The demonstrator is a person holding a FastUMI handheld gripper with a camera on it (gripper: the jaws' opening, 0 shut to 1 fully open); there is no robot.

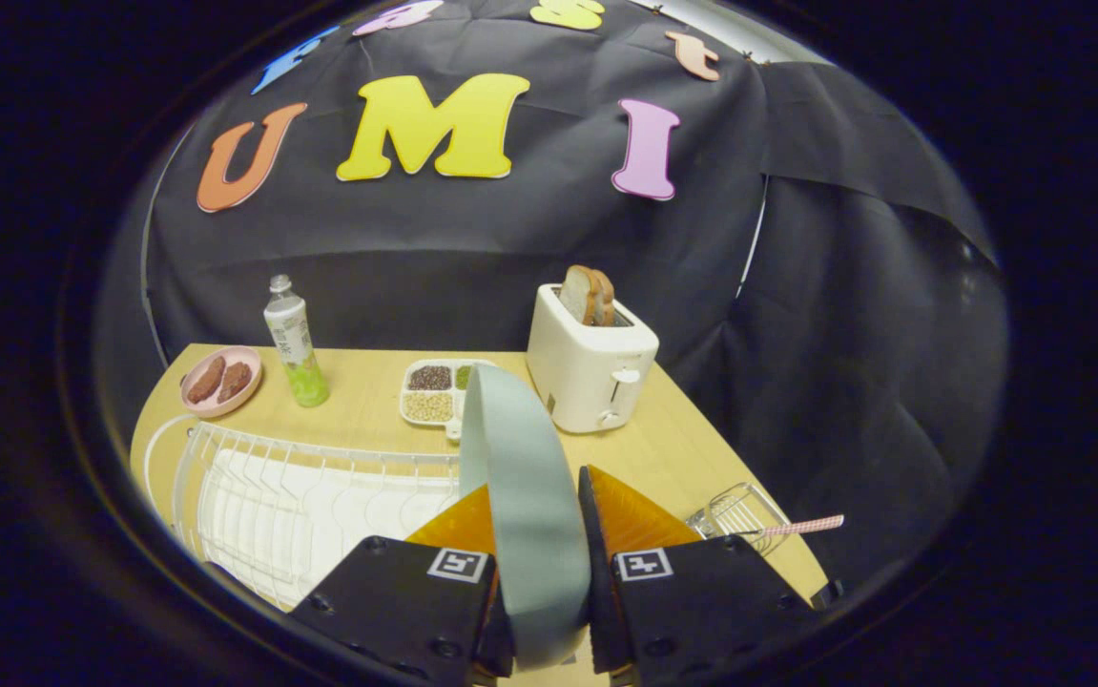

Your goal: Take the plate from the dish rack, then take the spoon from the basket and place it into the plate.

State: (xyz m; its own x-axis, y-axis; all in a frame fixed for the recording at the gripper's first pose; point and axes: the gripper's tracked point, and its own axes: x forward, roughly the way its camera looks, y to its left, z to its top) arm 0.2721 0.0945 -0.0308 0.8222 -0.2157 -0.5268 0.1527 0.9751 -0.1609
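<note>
A: Between your fingers: pale grey-green plate, held edge-on, rim upright, both fingers clamped on it. White wire dish rack sits just left, below.

B: Spoon?

A: Right of the fingers, in the small clear wire basket. Pink-checked handle of the spoon points right. Set the plate on the wooden table first, I'd say.

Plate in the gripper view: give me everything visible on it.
The pale grey-green plate is seen edge-on, standing upright between the gripper fingers, both of which press on its faces. It looks smooth and matte, like plastic or ceramic, with a rounded rim. Its top edge rises in front of the white divided tray of grains. It is lifted clear of the white wire dish rack, which lies beside it on the wooden table.
</note>
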